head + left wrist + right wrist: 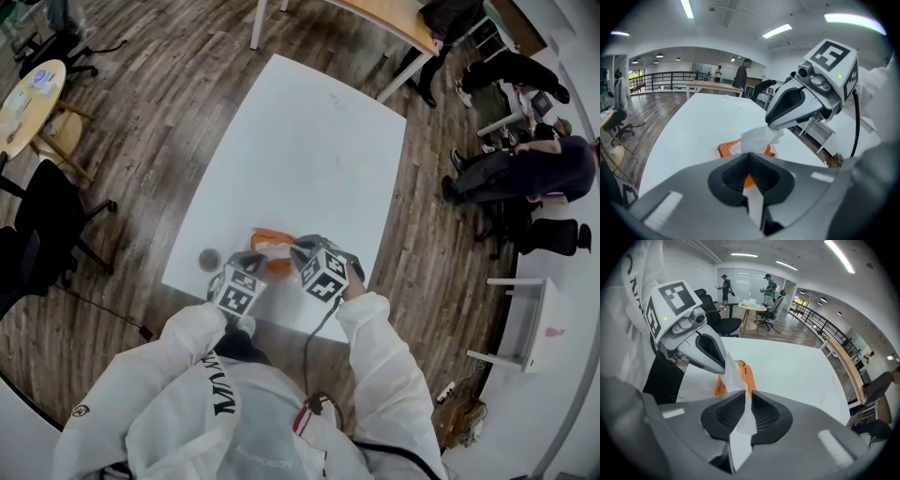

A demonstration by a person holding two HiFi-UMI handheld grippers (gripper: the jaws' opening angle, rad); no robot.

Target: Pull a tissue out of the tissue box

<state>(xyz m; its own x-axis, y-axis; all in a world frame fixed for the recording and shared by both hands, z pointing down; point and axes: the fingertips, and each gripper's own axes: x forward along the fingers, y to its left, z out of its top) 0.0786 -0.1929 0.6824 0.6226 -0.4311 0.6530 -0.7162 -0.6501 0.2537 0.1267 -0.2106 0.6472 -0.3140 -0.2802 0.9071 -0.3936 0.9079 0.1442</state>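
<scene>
Right tongs (745, 398) clamp tissue (732, 376) standing from orange tissue box (747, 376); left tongs (750, 158), closed empty, sit at box, probably pinning it to counter (300, 159).

Bright, even light falls from ceiling strip lights (686, 8), which bloom white overhead. The white surface (300, 141) is nearly washed out and carries only faint shadows. Both gripper views bulge fisheye-fashion and darken at the corners; the left hand-held gripper (750, 161) and right hand-held gripper (746, 399) blur near their lenses.
</scene>
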